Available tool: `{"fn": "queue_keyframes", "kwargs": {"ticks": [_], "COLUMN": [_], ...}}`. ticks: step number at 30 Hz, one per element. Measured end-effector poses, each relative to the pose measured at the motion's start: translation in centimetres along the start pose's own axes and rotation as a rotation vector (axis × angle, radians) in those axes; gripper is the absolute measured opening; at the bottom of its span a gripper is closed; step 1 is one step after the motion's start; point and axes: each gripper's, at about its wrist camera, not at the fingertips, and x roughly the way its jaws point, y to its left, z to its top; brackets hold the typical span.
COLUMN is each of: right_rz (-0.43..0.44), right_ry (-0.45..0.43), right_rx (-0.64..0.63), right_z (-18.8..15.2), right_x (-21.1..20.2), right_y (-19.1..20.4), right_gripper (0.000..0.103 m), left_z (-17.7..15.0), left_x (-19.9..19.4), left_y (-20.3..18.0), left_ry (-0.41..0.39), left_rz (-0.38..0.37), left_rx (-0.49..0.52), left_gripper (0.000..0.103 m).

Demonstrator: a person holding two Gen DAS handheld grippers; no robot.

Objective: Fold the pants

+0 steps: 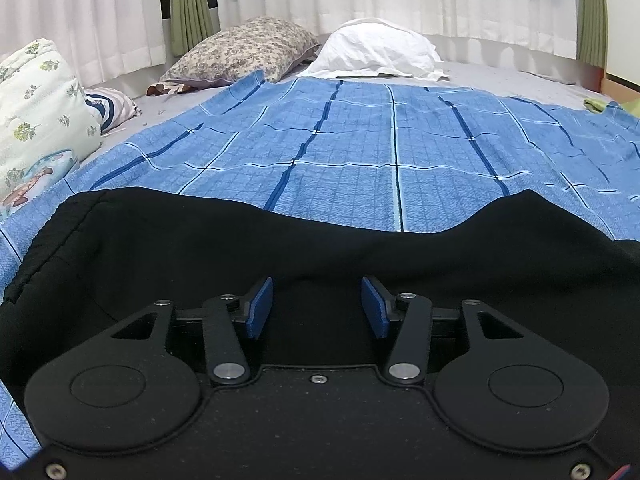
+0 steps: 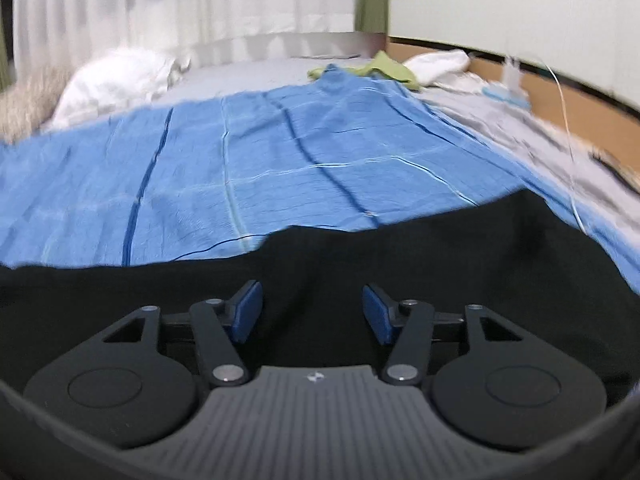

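Black pants [image 1: 240, 248] lie spread on a blue checked blanket [image 1: 360, 148], filling the near part of both views. In the left wrist view a hemmed edge of the pants [image 1: 52, 236] shows at the left. My left gripper [image 1: 317, 300] is open, its blue pads [image 1: 260, 308] apart just above the black cloth. In the right wrist view the pants [image 2: 440, 248] stretch across the frame on the blanket [image 2: 280, 160]. My right gripper [image 2: 312, 304] is open over the cloth, blue pads [image 2: 378, 312] apart and empty. This view is blurred.
At the far end of the bed lie a floral pillow [image 1: 244, 48] and a white pillow [image 1: 376, 50]. A printed quilt [image 1: 36, 112] is piled at the left. Green cloth [image 2: 384, 66] and white cloth [image 2: 440, 62] lie by the brown bed frame [image 2: 560, 104]. White curtains hang behind.
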Motion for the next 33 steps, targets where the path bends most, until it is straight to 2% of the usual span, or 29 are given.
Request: {"fn": "queue_keyframes", "kwargs": {"ticks": [5, 8, 13, 15, 19, 21, 23, 24, 26, 30, 32, 33], "right_rz": [0.093, 0.053, -0.054, -0.058, 0.073, 0.065, 0.025, 0.036, 0.105, 0.339, 0.380, 0.356], "right_ry": [-0.052, -0.087, -0.132, -0.136, -0.163, -0.170, -0.170, -0.168, -0.160, -0.102, -0.054, -0.031], "right_rx": [0.217, 0.280, 0.352, 0.404, 0.516, 0.483, 0.394, 0.352, 0.279, 0.143, 0.114, 0.109], "right_z": [-1.5, -2.6, -5.1, -5.9, -7.3, -7.2, -6.6, -6.5, -6.2, -5.2, -4.7, -4.4], "right_x": [-4.8, -7.5, -10.8, -11.2, -10.9, -10.4, -9.9, -9.9, -9.7, -8.3, -6.5, -5.4], "right_y": [-7.5, -11.3, -16.8, -18.6, -20.7, -20.1, -18.9, -18.2, -16.9, -13.6, -12.6, -12.5], "right_gripper": [0.070, 0.070, 0.070, 0.070, 0.070, 0.070, 0.070, 0.070, 0.069, 0.068, 0.066, 0.066], "left_z": [0.4, 0.2, -1.2, -1.7, -2.0, -2.2, -2.3, -2.3, -2.4, -2.5, -2.5, -2.5], "left_x": [-0.3, -1.4, -3.3, -3.6, -4.0, -4.0, -4.0, -4.0, -4.0, -3.8, -3.7, -3.7], "left_y": [0.6, 1.1, 1.7, 1.9, 2.0, 1.7, 1.4, 1.4, 1.4, 1.6, 1.5, 1.6], "left_ry": [0.026, 0.037, 0.026, 0.023, 0.030, 0.024, 0.019, 0.018, 0.017, 0.019, 0.019, 0.018], "left_rz": [-0.023, -0.027, -0.006, 0.008, 0.031, 0.047, 0.061, 0.064, 0.066, 0.073, 0.076, 0.075], "left_rx": [-0.033, -0.040, 0.004, 0.014, -0.005, 0.005, 0.021, 0.024, 0.022, 0.010, 0.011, 0.011], "left_gripper": [0.053, 0.055, 0.059, 0.061, 0.065, 0.066, 0.066, 0.067, 0.067, 0.072, 0.072, 0.072]}}
